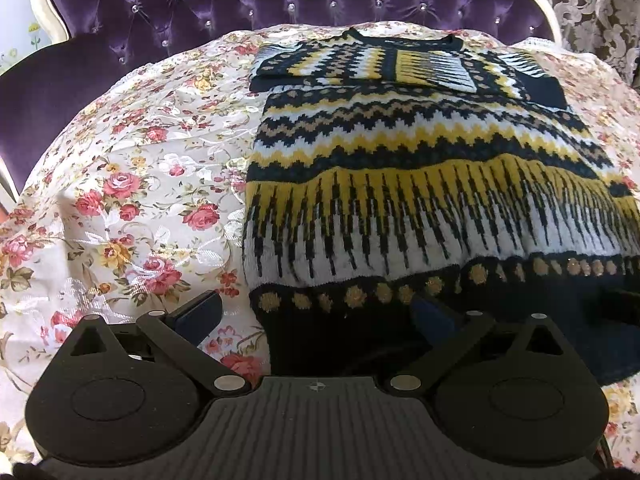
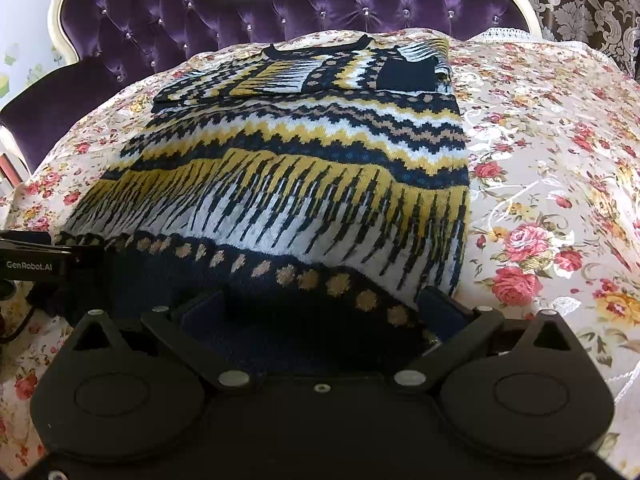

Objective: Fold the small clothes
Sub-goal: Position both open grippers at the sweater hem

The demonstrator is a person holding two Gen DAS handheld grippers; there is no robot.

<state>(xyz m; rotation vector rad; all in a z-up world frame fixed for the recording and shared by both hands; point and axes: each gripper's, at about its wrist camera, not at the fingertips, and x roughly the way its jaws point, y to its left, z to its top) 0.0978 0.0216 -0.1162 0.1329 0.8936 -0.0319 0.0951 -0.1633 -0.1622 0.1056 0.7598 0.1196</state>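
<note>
A knitted sweater [image 1: 420,168] with navy, yellow and white zigzag bands lies flat on the floral bedspread [image 1: 132,184], both sleeves folded across its chest near the collar. My left gripper [image 1: 316,312] is open at the hem's left corner, its fingers wide apart around the navy dotted hem band. The sweater also shows in the right wrist view [image 2: 304,168]. My right gripper [image 2: 320,308] is open at the hem's right corner, with the navy hem between its fingers. The left gripper's body [image 2: 36,264] shows at the left edge of the right wrist view.
A purple tufted headboard [image 1: 248,4] with a white frame stands behind the sweater. Patterned curtains [image 2: 580,0] hang at the back right. Floral bedspread [image 2: 552,184] lies bare on both sides of the sweater.
</note>
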